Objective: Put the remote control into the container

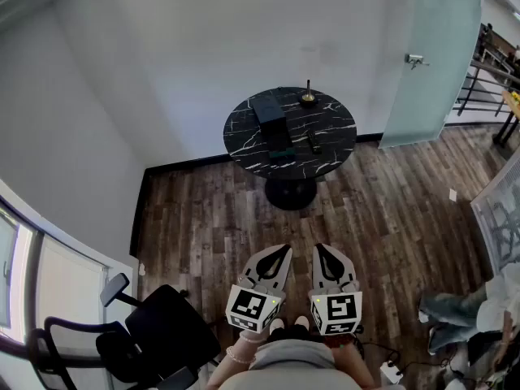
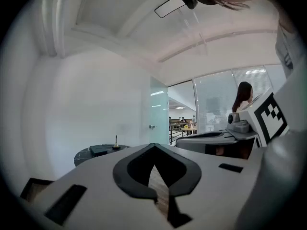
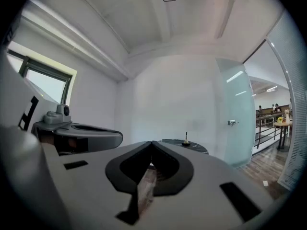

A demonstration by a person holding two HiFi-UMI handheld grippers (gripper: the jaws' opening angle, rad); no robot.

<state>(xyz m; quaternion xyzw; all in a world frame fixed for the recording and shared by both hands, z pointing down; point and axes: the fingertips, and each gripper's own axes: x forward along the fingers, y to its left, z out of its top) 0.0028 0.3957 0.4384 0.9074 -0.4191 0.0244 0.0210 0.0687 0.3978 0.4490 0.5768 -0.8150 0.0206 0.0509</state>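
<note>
- While the left gripper (image 1: 279, 254) and right gripper (image 1: 323, 252) hung side by side well short of the round table (image 1: 244, 128), both jaws were together, holding nothing.
- The remote (image 1: 314, 143) lay on the table's near side, apart from the dark container (image 1: 268, 110) at its left.

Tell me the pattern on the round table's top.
Black marble pattern with white veins on the round table; head view shows it best.

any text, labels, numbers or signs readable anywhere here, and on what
No readable words or numbers in any view.
Left gripper and right gripper: only black-and-white square markers on their cubes, no letters.
Round table: whatever lies on it is too small to read.
</note>
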